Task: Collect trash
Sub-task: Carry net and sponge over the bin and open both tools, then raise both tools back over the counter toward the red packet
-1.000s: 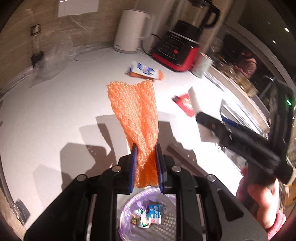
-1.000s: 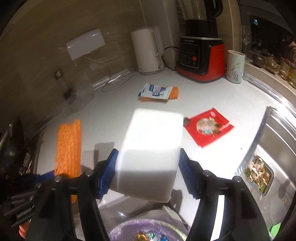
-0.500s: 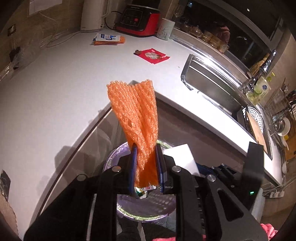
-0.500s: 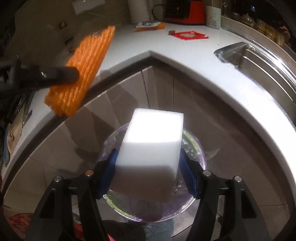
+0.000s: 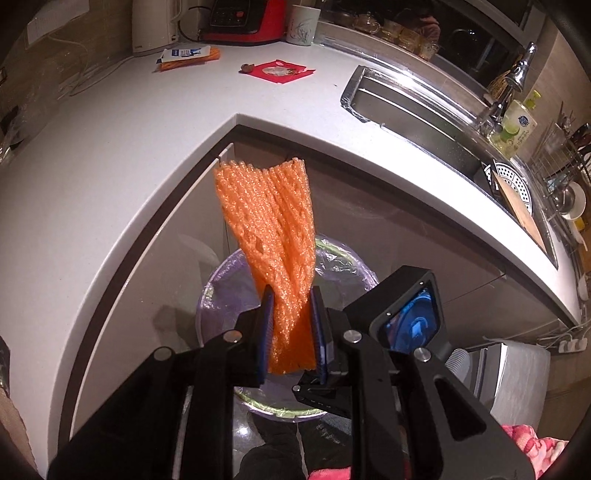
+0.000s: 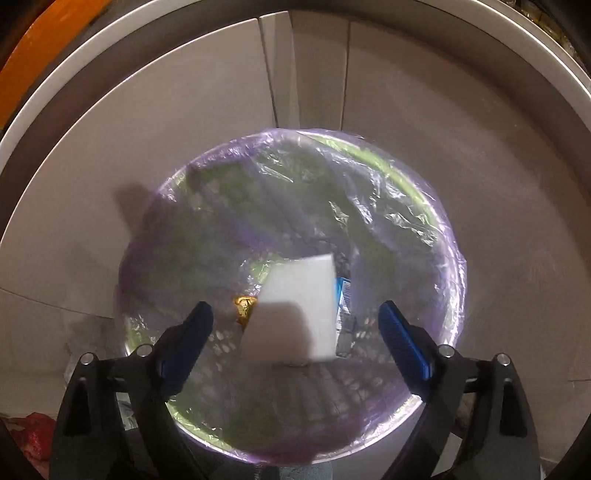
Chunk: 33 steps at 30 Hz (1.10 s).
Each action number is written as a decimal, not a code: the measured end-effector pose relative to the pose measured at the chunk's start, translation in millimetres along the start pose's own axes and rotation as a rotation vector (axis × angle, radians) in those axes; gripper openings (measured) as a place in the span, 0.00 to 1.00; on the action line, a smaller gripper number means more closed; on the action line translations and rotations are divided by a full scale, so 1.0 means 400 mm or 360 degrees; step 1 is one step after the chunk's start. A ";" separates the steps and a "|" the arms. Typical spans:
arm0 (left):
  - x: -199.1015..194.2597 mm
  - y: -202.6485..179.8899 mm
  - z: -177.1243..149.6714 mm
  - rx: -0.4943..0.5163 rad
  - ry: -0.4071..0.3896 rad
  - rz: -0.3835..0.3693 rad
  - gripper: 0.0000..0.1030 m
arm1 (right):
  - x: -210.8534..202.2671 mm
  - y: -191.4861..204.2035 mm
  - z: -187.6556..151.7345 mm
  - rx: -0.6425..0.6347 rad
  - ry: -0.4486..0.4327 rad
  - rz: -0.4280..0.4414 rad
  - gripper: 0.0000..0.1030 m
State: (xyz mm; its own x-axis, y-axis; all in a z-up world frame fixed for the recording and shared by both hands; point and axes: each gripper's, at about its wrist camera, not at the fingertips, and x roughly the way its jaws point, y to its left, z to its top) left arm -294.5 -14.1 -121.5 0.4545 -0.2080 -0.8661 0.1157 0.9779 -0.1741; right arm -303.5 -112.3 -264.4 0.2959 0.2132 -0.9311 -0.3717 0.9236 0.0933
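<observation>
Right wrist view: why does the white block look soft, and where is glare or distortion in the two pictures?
Right wrist view: the white block is motion-blurred between the open fingers, above the sharper trash bin, whose liner glints. Left wrist view: the orange foam net is sharp; the fisheye bends the countertop edge; the sink rim glares.

White countertop (image 5: 110, 177) wraps the corner, with the red blender (image 5: 243, 20) as landmark at its far edge. Just left of it stands a white kettle (image 5: 157, 26); in front lie a blue-and-white packet (image 5: 186, 57) and a red wrapper (image 5: 279, 71); right of it, a mug (image 5: 303, 24).
</observation>
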 end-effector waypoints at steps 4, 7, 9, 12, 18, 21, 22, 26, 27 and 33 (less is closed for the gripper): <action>0.021 -0.008 -0.001 0.0012 0.0022 -0.0020 0.18 | -0.106 -0.048 -0.012 0.0094 -0.0134 -0.0024 0.97; 0.046 -0.019 -0.007 0.0043 0.0044 -0.0026 0.18 | -0.211 -0.096 -0.022 0.0200 -0.0280 -0.0070 0.98; 0.072 -0.031 -0.014 0.0068 0.0076 -0.0031 0.18 | -0.277 -0.129 -0.030 0.0288 -0.0381 -0.0096 0.98; 0.130 -0.052 -0.034 0.0104 0.0150 -0.0046 0.18 | -0.368 -0.180 -0.034 0.0404 -0.0518 -0.0110 0.98; 0.254 -0.083 -0.089 0.0146 0.0349 -0.0015 0.69 | -0.471 -0.233 -0.008 0.0464 -0.0644 -0.0134 0.98; 0.291 -0.091 -0.108 0.0147 0.0393 0.0026 0.79 | -0.493 -0.249 -0.010 0.0450 -0.0657 -0.0125 0.98; 0.302 -0.093 -0.111 0.0148 0.0424 0.0025 0.79 | -0.499 -0.250 -0.011 0.0442 -0.0655 -0.0123 0.98; 0.325 -0.087 -0.113 0.0111 0.0484 0.0023 0.81 | -0.488 -0.250 -0.001 0.0415 -0.0627 -0.0103 0.98; 0.326 -0.086 -0.110 0.0104 0.0484 0.0021 0.81 | -0.486 -0.253 0.006 0.0412 -0.0624 -0.0095 0.98; 0.265 -0.079 -0.015 0.0050 0.0347 -0.0047 0.82 | -0.503 -0.266 0.055 0.0391 -0.0652 -0.0036 0.98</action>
State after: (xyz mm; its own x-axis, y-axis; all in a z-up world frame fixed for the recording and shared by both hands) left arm -255.3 -67.0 -210.5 0.2493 -0.2236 -0.9423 0.1552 0.9696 -0.1890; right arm -304.0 -246.5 -79.3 0.6423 0.2545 -0.7229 -0.1569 0.9670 0.2009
